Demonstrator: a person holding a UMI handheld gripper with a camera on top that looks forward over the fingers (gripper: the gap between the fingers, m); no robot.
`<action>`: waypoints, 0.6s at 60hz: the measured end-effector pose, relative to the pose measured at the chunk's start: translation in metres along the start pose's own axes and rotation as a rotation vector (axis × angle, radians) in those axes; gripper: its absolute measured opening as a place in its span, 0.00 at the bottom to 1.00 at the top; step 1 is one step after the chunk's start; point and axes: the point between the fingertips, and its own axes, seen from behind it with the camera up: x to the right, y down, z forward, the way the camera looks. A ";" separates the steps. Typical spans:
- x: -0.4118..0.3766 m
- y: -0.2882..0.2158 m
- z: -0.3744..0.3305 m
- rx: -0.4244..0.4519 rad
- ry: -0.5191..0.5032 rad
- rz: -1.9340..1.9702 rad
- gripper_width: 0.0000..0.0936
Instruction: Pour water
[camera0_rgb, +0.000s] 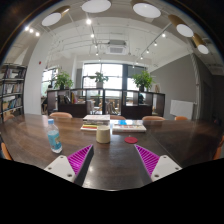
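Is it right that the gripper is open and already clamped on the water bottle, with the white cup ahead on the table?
Not quite. The gripper view shows the gripper open but holding nothing: the water bottle stands apart, beyond the fingers and off to one side. The white cup does stand ahead on the table.

The gripper (110, 160) sits at six o'clock, its two fingers spread wide apart with nothing between them, over the near part of a table (110, 152). On that table, a bottle (53, 135) stands at about ten o'clock from the fingers, beyond the left finger (68, 164). A cup (103, 133) stands at twelve o'clock, straight ahead, well right of the bottle. A small flat item (131, 140) lies at one o'clock, just right of the cup. Books (118, 124) lie behind the cup, farther along the table. Chairs (152, 119) line the table's far edge. Behind them, at twelve o'clock, plants (100, 78) stand before windows (120, 76). Shelves (11, 88) stand at nine o'clock.
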 end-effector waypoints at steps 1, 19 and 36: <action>0.001 -0.001 0.000 0.006 0.006 0.001 0.87; -0.133 0.029 0.025 -0.011 -0.109 0.062 0.87; -0.273 0.021 0.076 0.015 -0.227 0.066 0.86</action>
